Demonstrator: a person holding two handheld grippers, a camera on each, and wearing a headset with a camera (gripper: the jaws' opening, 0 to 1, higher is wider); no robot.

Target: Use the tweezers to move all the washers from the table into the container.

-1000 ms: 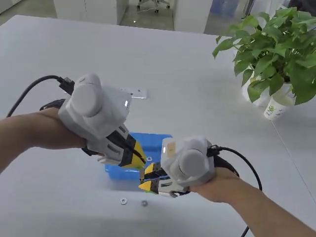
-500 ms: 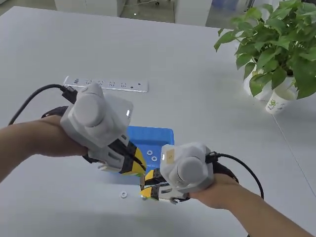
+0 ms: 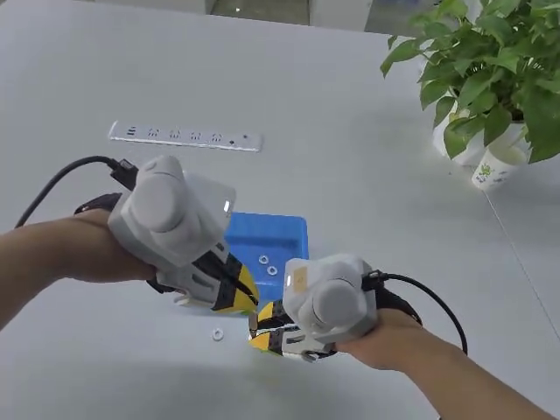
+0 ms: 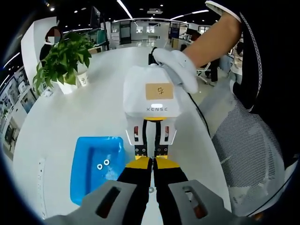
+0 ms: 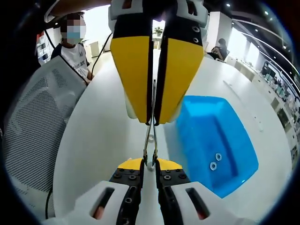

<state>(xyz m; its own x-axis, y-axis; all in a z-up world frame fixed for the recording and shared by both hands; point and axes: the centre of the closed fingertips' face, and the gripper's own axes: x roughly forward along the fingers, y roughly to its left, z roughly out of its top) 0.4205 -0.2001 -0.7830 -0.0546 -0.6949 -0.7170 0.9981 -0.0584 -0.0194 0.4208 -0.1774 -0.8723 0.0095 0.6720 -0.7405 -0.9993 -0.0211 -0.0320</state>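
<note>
Two small metal washers (image 3: 263,260) are seen lying in the blue plastic container (image 3: 289,229); a third washer (image 3: 217,333) is left on the smooth white surface (image 3: 350,131). Thin steel tweezers (image 5: 151,136) are clamped by both the left gripper (image 3: 248,296) and the right gripper (image 3: 255,331), each closed tight. Light, flat and slippery, the third washer is judged best pinched across its rim.

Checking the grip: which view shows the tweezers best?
The right gripper view: the tweezers run bare from the left gripper's yellow jaws to the right gripper's. In the head view both grippers cover them; in the left gripper view its shut jaws do.
</note>
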